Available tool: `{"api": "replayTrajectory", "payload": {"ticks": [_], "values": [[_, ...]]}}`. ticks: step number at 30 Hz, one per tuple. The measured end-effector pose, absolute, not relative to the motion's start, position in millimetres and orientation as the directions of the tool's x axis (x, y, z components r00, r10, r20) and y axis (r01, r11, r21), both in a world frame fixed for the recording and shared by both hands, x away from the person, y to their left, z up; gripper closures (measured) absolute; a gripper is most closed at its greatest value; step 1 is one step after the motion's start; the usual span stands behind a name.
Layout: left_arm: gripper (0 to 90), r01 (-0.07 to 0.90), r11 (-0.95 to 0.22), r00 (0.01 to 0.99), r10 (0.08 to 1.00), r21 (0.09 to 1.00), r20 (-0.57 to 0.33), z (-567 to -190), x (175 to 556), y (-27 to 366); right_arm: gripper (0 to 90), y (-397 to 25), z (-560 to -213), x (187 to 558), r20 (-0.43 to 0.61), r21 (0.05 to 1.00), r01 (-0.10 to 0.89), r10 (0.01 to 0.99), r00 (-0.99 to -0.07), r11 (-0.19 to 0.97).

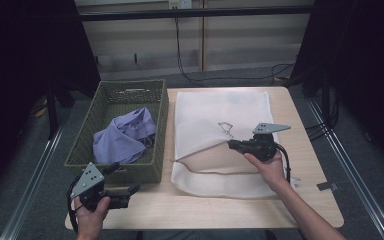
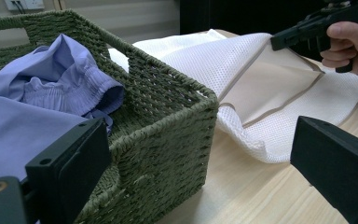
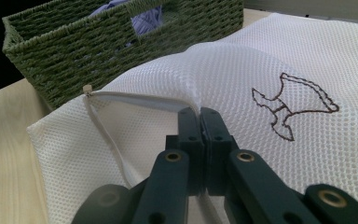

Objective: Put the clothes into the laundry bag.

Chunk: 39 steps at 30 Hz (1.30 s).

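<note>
The right gripper [image 1: 234, 144] is clamped on the mesh bag's [image 1: 215, 115] upper edge, holding its mouth open at table centre. The left gripper [image 1: 131, 190], jaws apart, waits at 7 o'clock. Likely next: grasping the purple garment [image 1: 122, 136] in the basket [image 1: 82, 145] at 10 o'clock and bagging it.

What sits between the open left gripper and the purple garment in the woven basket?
The near wall of the green woven basket stands between the left gripper and the purple garment; from above the garment lies uncovered.
</note>
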<state>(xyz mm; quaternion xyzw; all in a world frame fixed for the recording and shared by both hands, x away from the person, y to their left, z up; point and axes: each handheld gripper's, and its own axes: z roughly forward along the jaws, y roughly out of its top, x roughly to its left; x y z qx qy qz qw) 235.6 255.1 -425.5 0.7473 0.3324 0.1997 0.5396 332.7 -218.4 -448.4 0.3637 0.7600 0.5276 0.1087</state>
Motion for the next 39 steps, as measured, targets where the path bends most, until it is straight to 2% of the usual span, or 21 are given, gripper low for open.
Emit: {"api": "replayTrajectory", "payload": {"ticks": [29, 39], "values": [[4.6, 0.281, -0.19, 0.695, 0.717, 0.941, -0.063, -425.1, 235.5, 255.8, 89.0, -220.2, -411.6, 346.1, 0.22, 0.912, 0.392, 0.668, -0.711, 0.118], [4.7, 0.274, -0.185, 0.697, 0.715, 0.944, -0.062, -425.0, 236.2, 256.1, 89.1, -224.9, -390.1, 355.5, 0.232, 0.935, 0.352, 0.668, -0.707, 0.048]]}}
